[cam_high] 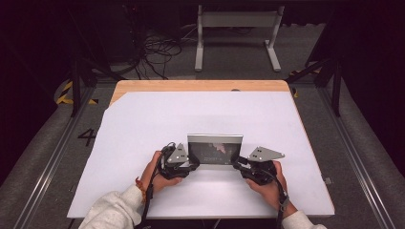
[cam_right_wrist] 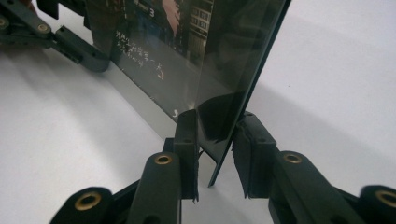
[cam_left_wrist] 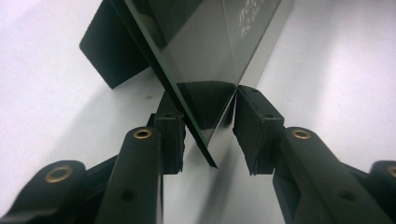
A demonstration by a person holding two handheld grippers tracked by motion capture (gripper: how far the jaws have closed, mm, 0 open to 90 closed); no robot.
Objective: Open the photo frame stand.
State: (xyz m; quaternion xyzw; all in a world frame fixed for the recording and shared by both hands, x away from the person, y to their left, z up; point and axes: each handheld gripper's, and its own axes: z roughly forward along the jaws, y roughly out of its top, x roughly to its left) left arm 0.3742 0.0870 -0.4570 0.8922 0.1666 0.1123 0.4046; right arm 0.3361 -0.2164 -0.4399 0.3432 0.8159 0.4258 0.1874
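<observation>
— What do we have at the middle?

— A thin, dark, glossy panel (cam_high: 215, 150), standing on its long edge near the middle of the white sheet (cam_high: 143, 124) that covers the bench (cam_high: 191, 86), a little toward the near side. Its face shows a picture and some pale writing, too small for us to read.

— And how do we hold it?

— By its two lower ends. Our left tongs (cam_high: 191, 164) sit at the panel's left end; in the left gripper view the left tongs (cam_left_wrist: 210, 128) are closed most of the way, with the panel's corner (cam_left_wrist: 205, 107) between the pads. Our right tongs (cam_high: 239, 164) do the same at the right end, and in the right gripper view the right tongs (cam_right_wrist: 215, 140) grip the panel's edge (cam_right_wrist: 224, 116).

— Anything farther out?

— Beyond the far edge of the bench we see a white frame (cam_high: 236, 33) on the floor and loose cables (cam_high: 157, 52).
</observation>
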